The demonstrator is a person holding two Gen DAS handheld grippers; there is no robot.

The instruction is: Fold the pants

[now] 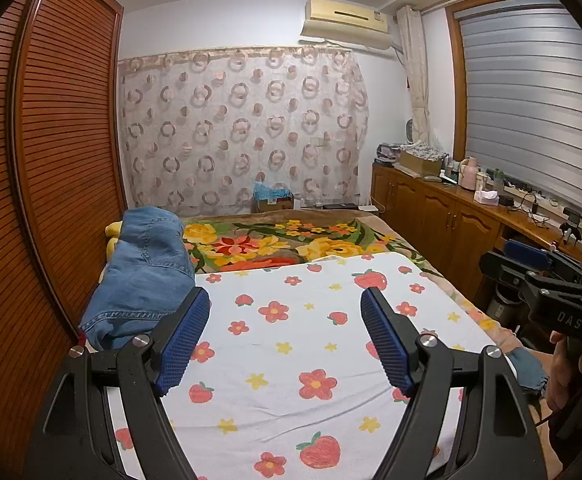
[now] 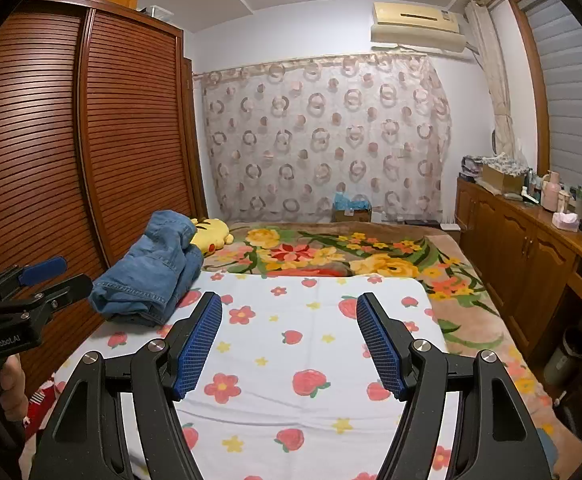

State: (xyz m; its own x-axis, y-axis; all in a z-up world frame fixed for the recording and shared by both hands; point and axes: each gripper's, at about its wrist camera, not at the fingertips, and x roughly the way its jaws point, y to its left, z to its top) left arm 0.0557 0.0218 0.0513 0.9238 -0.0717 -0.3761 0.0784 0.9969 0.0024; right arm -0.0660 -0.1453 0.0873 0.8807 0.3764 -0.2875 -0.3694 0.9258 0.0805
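A pair of blue denim pants (image 1: 143, 276) (image 2: 151, 276) lies bunched in a heap at the left edge of the bed, on a white sheet (image 1: 291, 360) (image 2: 291, 344) printed with strawberries and flowers. My left gripper (image 1: 286, 296) (image 2: 77, 272) hovers over the sheet just right of the heap, open, with nothing between its blue pads. My right gripper (image 2: 289, 300) (image 1: 495, 258) is farther right above the sheet, also open and empty. A hand (image 1: 563, 376) holds its grip.
A slatted wooden wardrobe (image 2: 131, 140) stands close along the bed's left side. A yellow plush toy (image 2: 211, 232) lies behind the pants on a floral blanket (image 2: 331, 256). Cluttered wooden cabinets (image 2: 523, 248) line the right wall. A grey-blue cloth (image 1: 527, 368) hangs off the bed's right edge.
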